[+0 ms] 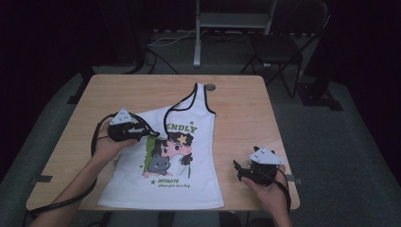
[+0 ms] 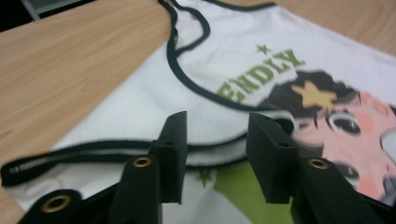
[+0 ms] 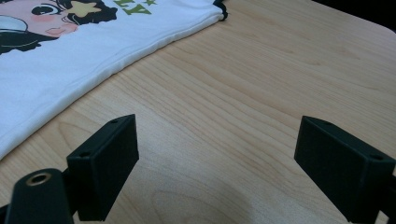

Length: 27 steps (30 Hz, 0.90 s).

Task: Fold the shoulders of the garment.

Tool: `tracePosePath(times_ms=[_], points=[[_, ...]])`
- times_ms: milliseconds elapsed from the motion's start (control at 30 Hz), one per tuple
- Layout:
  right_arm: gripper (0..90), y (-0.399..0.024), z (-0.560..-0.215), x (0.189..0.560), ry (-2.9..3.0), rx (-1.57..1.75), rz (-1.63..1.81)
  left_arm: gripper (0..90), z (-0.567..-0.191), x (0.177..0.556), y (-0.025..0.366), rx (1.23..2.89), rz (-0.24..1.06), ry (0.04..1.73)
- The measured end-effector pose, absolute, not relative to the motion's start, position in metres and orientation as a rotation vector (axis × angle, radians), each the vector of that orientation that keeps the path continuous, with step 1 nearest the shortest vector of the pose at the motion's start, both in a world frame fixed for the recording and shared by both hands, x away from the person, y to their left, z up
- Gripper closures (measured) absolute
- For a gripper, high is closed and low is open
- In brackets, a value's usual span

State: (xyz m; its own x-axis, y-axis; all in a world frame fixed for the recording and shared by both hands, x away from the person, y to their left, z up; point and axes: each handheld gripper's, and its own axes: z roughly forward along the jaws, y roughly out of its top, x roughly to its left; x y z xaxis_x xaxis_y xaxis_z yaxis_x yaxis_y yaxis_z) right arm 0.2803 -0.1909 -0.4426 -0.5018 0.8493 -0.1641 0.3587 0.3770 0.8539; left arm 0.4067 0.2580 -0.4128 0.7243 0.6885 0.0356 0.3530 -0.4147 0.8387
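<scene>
**Left jaws parted over the folded strap**

The left gripper (image 1: 142,132) was seen half open, nothing pinched, the black-trimmed strap (image 2: 93,151) lying crosswise just beyond. The tank top (image 1: 189,179) was spread mid-table, its length running near to far. The right gripper (image 1: 241,171) was held wide open, empty, right of the hem.

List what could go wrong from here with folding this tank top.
The left gripper has its jaws parted over the folded-in black-trimmed strap of the tank top; lifting away may drag the strap back out. The right gripper is open above bare table, so the top's near side edge lies unpinned and may slide.
</scene>
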Motion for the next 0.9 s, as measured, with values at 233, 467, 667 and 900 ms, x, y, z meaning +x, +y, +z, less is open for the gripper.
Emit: tracePosePath(times_ms=[233,467,667,900], points=[[13.1,-0.191,-0.443,0.28,2.038,1.036,1.049,46.4,-0.417,0.416,0.233,2.104,0.422,0.791],[13.1,-0.191,-0.443,0.28,2.039,1.033,1.052,45.4,-0.426,0.409,0.226,2.267,0.493,0.721],[13.1,-0.191,-0.443,0.28,2.038,1.028,1.053,45.4,-0.43,0.401,0.23,2.293,0.537,0.693],[13.1,-0.191,-0.443,0.28,2.037,1.026,1.054,45.5,-0.431,0.397,0.233,2.287,0.511,0.694]])
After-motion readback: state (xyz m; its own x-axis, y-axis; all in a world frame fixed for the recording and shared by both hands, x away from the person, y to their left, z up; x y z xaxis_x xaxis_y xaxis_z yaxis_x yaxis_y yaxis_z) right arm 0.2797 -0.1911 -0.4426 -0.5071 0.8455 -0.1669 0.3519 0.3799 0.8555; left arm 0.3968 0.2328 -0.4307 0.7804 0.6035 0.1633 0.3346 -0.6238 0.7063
